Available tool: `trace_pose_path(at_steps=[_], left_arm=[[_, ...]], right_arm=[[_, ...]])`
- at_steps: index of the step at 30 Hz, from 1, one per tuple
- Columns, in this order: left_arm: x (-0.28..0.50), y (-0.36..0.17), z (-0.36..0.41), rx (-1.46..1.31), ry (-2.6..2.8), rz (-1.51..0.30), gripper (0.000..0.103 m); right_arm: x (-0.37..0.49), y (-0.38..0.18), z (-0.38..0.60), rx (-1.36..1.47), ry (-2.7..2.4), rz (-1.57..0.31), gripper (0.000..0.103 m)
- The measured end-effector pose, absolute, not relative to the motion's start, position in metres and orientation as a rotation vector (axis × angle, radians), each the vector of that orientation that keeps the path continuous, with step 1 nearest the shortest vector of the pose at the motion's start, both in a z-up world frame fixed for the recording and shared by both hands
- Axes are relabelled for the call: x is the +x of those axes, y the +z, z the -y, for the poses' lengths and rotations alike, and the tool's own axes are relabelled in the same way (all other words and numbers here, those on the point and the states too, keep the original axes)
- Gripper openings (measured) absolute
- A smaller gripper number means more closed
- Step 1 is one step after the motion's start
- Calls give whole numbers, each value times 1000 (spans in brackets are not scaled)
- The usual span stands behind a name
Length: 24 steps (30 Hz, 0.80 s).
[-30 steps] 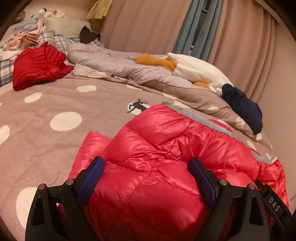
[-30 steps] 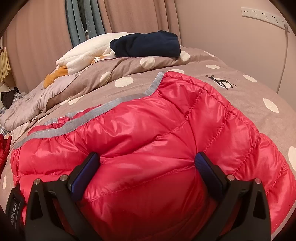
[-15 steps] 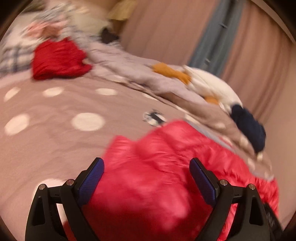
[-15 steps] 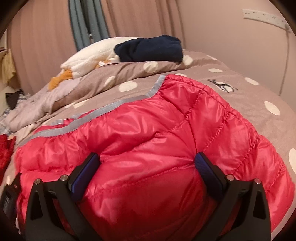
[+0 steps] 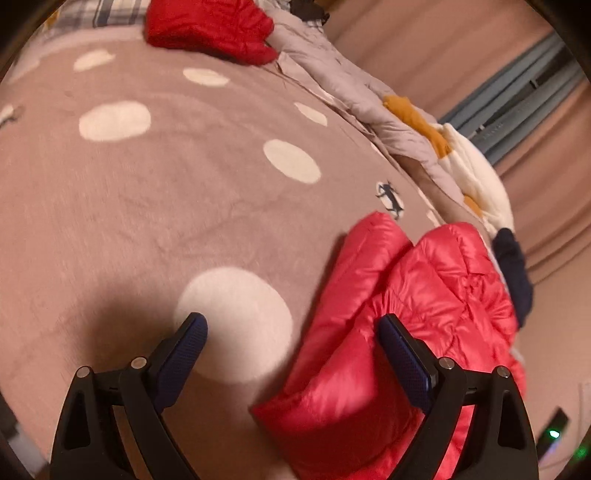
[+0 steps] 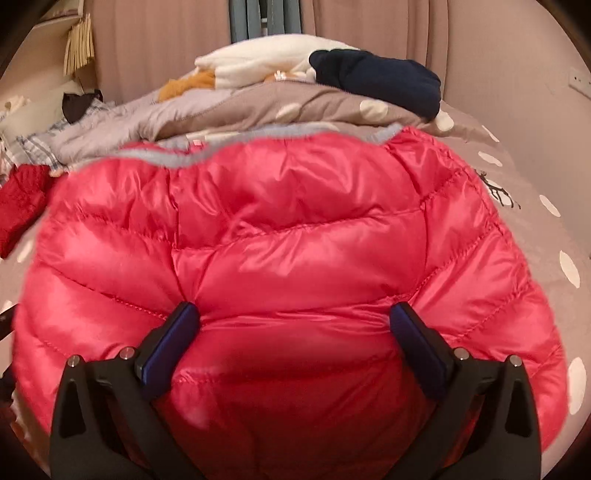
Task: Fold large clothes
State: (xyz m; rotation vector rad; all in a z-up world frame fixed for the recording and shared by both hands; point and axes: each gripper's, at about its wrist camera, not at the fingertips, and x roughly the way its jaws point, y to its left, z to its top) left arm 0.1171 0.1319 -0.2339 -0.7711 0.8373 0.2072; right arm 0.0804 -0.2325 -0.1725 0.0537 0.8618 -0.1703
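Note:
A pink-red quilted down jacket (image 6: 295,258) with a grey lining edge lies bunched on the brown polka-dot bedspread (image 5: 129,221). In the left wrist view the jacket (image 5: 406,314) lies to the right. My left gripper (image 5: 291,332) is open and empty, above the bedspread at the jacket's left edge; its right finger overlaps the jacket. My right gripper (image 6: 295,325) is open, its fingers wide apart with the jacket's puffy surface bulging between them.
A darker red garment (image 5: 210,29) lies at the far side of the bed. A rumpled grey duvet (image 6: 166,118), white and mustard clothing (image 6: 258,66) and a navy garment (image 6: 376,81) are piled along the curtain side. A wall runs close on the right.
My left gripper has swung left off the jacket and now looks down on bare bedspread. My right gripper has shifted left and faces the jacket squarely. Both stay open.

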Motion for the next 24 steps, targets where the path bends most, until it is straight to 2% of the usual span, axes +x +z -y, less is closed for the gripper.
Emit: trace_pose_path(at_steps=[4,11,15,17,20,24], left_arm=[[108,-236,-128,-831,124,-860,93],[120,-237,-104,-769,-6,-926,93],[130,-245,-90,-820,-213,-984,94],[132,-245,-84,-796,-220,-966,99],[134,-246,-83,-818,-222,-916,99],[135,-249,-85,-863,-250,-894,99]], right_arm=[[89,-183,224,-18,-195,-889,103],[100,-190,218,-38,-245,-897,103],[89,-186,220,-2,-242,-820,103],[83,-180,227,31,-231,-806,103],[74,-159,240,58,-223,-822,103],[42,-122,266,47,-312,-731,103]])
